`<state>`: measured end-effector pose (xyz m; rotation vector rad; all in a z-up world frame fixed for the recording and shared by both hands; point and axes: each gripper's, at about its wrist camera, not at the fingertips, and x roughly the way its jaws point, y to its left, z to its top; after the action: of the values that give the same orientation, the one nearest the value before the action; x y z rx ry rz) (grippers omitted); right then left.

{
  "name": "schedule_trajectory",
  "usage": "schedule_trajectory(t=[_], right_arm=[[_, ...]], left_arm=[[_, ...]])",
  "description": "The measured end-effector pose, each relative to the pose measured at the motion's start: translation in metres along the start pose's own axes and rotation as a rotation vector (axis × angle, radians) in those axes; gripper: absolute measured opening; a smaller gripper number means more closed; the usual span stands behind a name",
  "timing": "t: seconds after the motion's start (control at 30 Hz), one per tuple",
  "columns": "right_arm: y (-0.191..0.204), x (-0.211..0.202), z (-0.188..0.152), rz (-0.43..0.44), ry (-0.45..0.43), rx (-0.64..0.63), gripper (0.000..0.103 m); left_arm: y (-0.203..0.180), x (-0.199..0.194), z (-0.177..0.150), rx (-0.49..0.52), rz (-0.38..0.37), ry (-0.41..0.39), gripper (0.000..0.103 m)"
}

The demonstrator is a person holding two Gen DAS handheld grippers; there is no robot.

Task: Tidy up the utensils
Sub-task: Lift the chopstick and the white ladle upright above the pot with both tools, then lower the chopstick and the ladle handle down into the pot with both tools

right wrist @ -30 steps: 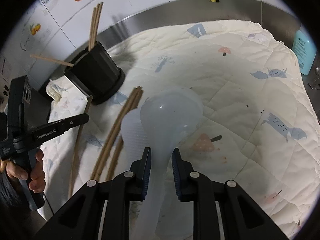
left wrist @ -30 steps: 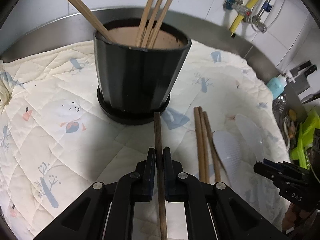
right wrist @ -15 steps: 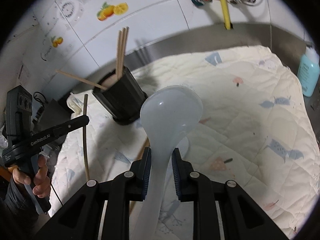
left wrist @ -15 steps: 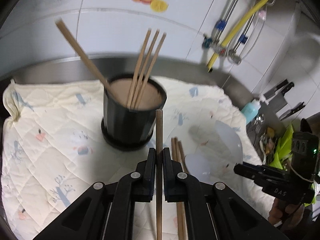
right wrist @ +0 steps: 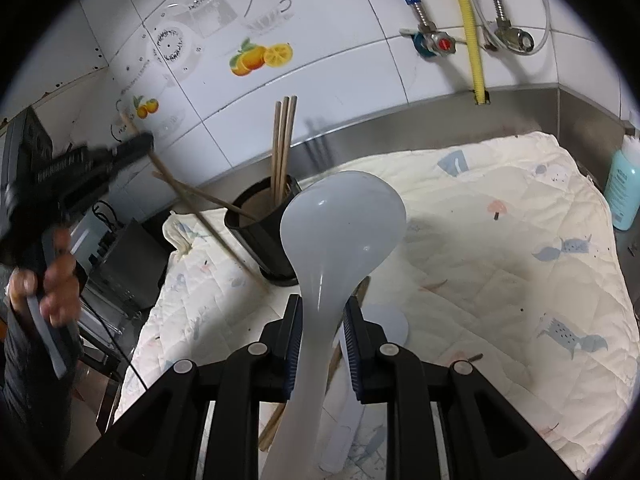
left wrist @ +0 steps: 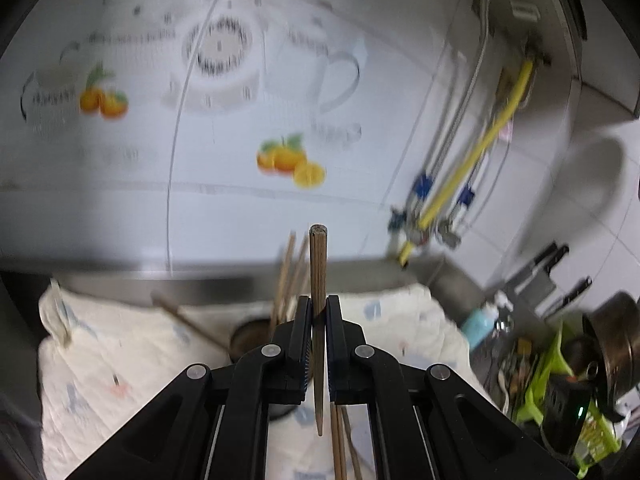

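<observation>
Left wrist view: the left gripper (left wrist: 319,316) is clamping a single chopstick (left wrist: 318,280) between its jaws, the stick standing nearly upright, its blunt end poking well above the pads and its thin end hanging below them. Beyond the jaws, the pot (left wrist: 256,338) is sitting near the back edge of the quilt (left wrist: 120,360), already holding several chopsticks; more loose sticks (left wrist: 340,448) are lying on the quilt under the gripper. The picture is blurred, so finer detail cannot be told.

Right wrist view: the right gripper (right wrist: 321,322) is gripping the neck of a white spoon (right wrist: 340,232), jaws pressing on either side of the handle, bowl raised in front of the pot (right wrist: 260,236). Three sticks are standing in the pot and one is leaning out toward the quilt's left edge. A second spoon (right wrist: 384,320) and loose chopsticks (right wrist: 304,396) are still lying on the quilt (right wrist: 520,280) behind the jaws. Judging by this, the sorting is partly done: the held chopstick and spoon, plus the leftovers, are yet to go in.
</observation>
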<state>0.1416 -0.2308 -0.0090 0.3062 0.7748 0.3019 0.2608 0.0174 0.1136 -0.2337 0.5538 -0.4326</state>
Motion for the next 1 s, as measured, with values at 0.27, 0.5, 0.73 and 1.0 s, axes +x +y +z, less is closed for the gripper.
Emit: schedule_trajectory(t=[0.27, 0.5, 0.73, 1.0], right_arm=[[0.007, 0.001, 0.011, 0.012, -0.034, -0.016, 0.023], [0.019, 0.006, 0.035, 0.030, -0.084, -0.053, 0.023], [0.038, 0.020, 0.061, 0.079, -0.156, -0.094, 0.023], [0.062, 0.052, 0.083, 0.121, -0.187, -0.135, 0.023]], left_arm=[[0.004, -0.006, 0.048, 0.037, 0.042, -0.105, 0.006], [0.020, 0.032, 0.035, 0.059, 0.110, -0.064, 0.006], [0.043, 0.059, 0.007, 0.051, 0.146, 0.023, 0.006], [0.061, 0.073, -0.010, 0.034, 0.157, 0.083, 0.006]])
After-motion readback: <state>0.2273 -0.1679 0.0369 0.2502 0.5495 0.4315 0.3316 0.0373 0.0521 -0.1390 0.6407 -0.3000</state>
